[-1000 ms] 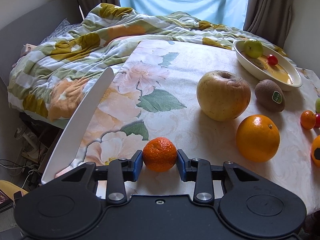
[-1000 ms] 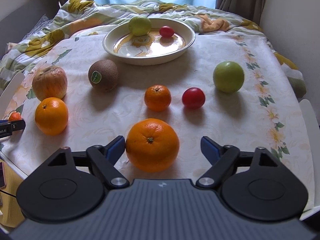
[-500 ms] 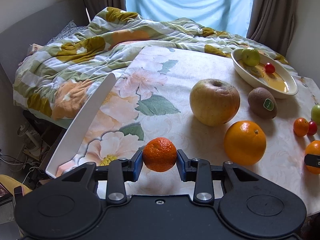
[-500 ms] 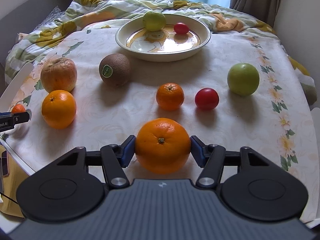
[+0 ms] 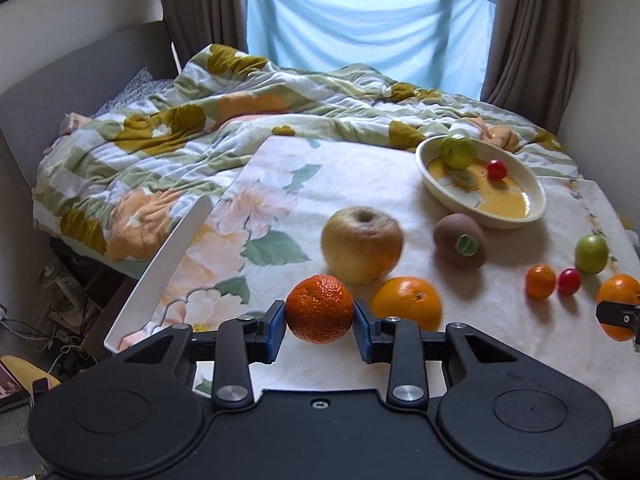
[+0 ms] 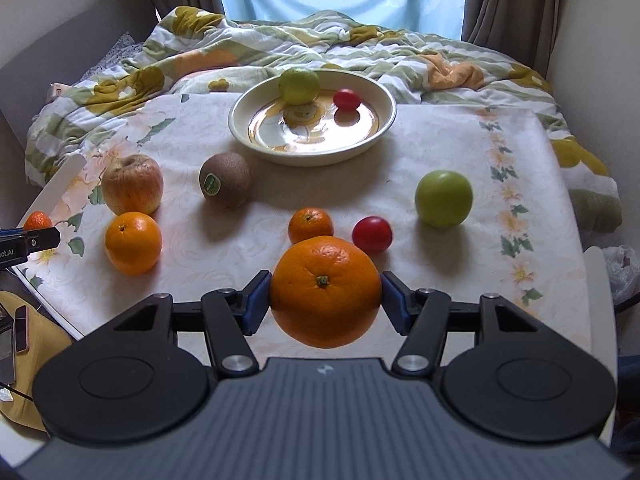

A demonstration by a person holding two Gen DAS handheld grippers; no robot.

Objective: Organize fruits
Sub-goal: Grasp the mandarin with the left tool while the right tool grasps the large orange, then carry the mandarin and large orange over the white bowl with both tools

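Floral tablecloth [image 6: 460,152] (fruit-strewn), rumpled quilt [image 5: 248,96] behind, curtained window [image 5: 360,20]

floral quilt [image 5: 224,120] on bed | blue curtain [image 5: 360,20] at window | brown drapes [image 5: 532,32] | yellow cloth [image 6: 36,344] lower left

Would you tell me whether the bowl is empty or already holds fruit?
Not empty: the bowl holds a green fruit and a small red fruit.

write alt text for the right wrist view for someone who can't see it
The right gripper holds a large orange above a floral-clothed table. Ahead lie a mandarin, red tomato, green apple, kiwi, apple and another orange. A bowl beyond holds two small fruits.
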